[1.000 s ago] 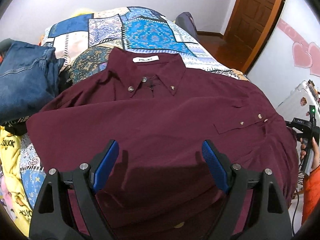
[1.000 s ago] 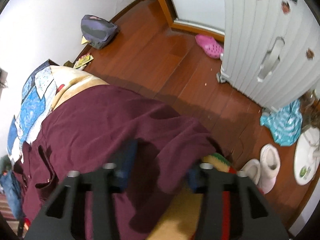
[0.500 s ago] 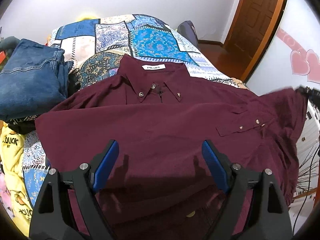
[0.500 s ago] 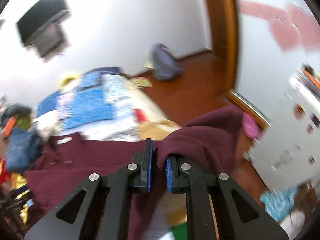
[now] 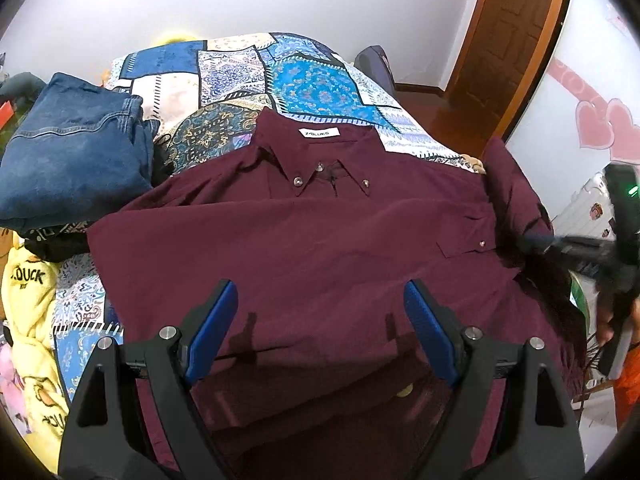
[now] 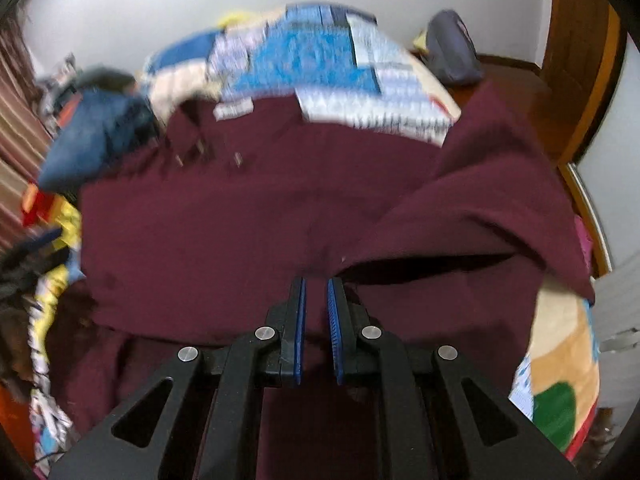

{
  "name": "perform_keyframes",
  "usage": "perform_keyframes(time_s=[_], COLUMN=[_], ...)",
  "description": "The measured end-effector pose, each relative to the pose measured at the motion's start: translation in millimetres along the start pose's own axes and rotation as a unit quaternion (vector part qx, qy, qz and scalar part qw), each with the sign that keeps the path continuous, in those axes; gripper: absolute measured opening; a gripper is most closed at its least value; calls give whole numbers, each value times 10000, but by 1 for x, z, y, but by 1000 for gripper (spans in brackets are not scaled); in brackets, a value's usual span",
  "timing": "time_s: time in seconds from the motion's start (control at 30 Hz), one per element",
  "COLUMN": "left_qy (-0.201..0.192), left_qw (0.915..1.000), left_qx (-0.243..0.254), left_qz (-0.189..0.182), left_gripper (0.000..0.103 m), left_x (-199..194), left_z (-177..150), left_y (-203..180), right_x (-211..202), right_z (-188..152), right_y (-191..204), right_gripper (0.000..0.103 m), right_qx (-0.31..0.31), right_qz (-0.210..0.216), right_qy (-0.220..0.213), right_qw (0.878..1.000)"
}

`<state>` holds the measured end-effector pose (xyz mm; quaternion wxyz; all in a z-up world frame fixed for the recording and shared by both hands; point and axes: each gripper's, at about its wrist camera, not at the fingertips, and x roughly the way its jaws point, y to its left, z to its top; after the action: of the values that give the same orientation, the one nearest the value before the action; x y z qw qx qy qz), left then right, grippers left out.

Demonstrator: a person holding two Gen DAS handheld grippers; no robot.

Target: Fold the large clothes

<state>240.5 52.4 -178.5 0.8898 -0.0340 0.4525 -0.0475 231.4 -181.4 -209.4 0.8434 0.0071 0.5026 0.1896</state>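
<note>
A maroon button-down shirt point(image 5: 320, 240) lies front-up on the patchwork bed quilt point(image 5: 312, 80), its collar with a white label point(image 5: 319, 133) at the far end. My left gripper point(image 5: 320, 312) hovers open over the shirt's lower half with nothing between its blue pads. My right gripper point(image 6: 316, 292) is shut on the shirt's right side and holds that fabric point(image 6: 480, 200) lifted and folded inward over the body. In the left wrist view the right gripper point(image 5: 528, 238) comes in blurred from the right edge, near the chest pocket.
Folded blue jeans point(image 5: 72, 152) sit on the bed's left, with a yellow garment point(image 5: 28, 320) below them. A wooden door point(image 5: 516, 24) and a grey backpack point(image 6: 452, 52) stand beyond the bed. A person's hand and orange sleeve point(image 5: 628, 392) are at the right edge.
The right gripper closed on the shirt's right side hanging off the bed, rolled, and swung it up and inward over the shirt. The left gripper stayed open and drew back a little.
</note>
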Motion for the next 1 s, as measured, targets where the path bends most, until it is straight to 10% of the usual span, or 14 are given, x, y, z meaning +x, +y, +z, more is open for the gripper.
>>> perform_keyframes(time_s=[0.3, 0.43, 0.6, 1.0], left_qy=[54, 0, -29, -65], left_qw=[10000, 10000, 9999, 9998], left_qx=[6, 40, 132, 185], left_qz=[38, 13, -20, 39], left_gripper=[85, 85, 85, 85], left_x=[1, 1, 1, 8], left_z=[-5, 0, 6, 17], left_y=[0, -7, -19, -40], right_x=[-29, -50, -70, -35], right_z=[-6, -6, 0, -16], right_y=[0, -13, -52, -168], right_gripper=[15, 45, 50, 50], right_qx=[47, 268, 1047, 3543], right_qz=[58, -247, -474, -356], right_qy=[-17, -381, -825, -865], right_qw=[10000, 9986, 9899, 9304])
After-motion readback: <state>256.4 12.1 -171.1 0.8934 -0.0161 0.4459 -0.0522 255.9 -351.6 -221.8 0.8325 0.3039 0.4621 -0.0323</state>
